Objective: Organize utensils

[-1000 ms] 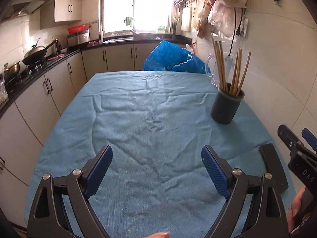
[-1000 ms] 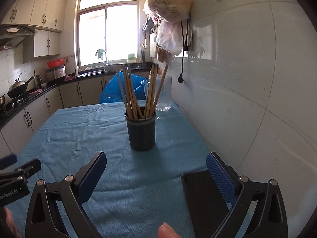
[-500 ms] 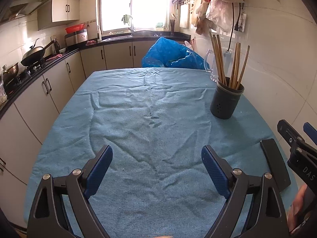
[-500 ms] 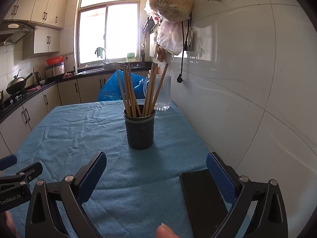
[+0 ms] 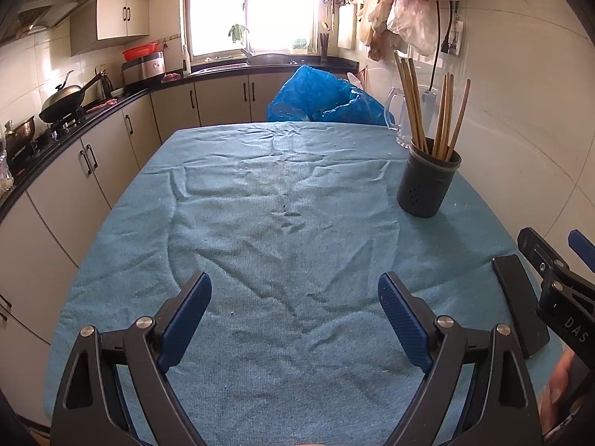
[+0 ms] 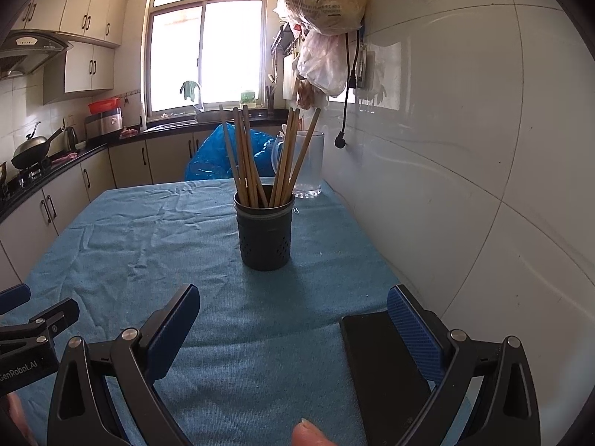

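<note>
- My left gripper (image 5: pixel 293 319) hangs low over the near part of the desk (image 5: pixel 282 223), which is covered by a wrinkled blue cloth; its jaws are spread wide with only bare cloth between them.
- My right gripper (image 6: pixel 293 329) hangs over the desk's near right side, its jaws also spread wide and gripping nothing.
- The dark utensil holder (image 6: pixel 265 236) stands upright on the cloth, straight ahead of my right jaws and well apart from them, roughly centred on the gap.
- From my left gripper the holder (image 5: pixel 427 182) sits far ahead and off to the right, near the tiled wall, well outside my left jaws.
- The wooden chopsticks (image 6: pixel 245 160) stand in the holder in two loose bunches, one leaning left and one leaning right, tips fanned out above the rim.
- A flat black slab (image 6: pixel 383 375) lies on the cloth at the desk's near right edge; my right jaw's blue pad overlaps it in view, though I cannot tell whether they touch.
- A clear glass mug (image 6: pixel 308 167) stands just behind the holder, by the wall.
- A crumpled blue plastic bag (image 5: pixel 323 96) sits beyond the far end of the desk.
- A fingertip (image 6: pixel 308 433) shows at the bottom edge of the right view.
</note>
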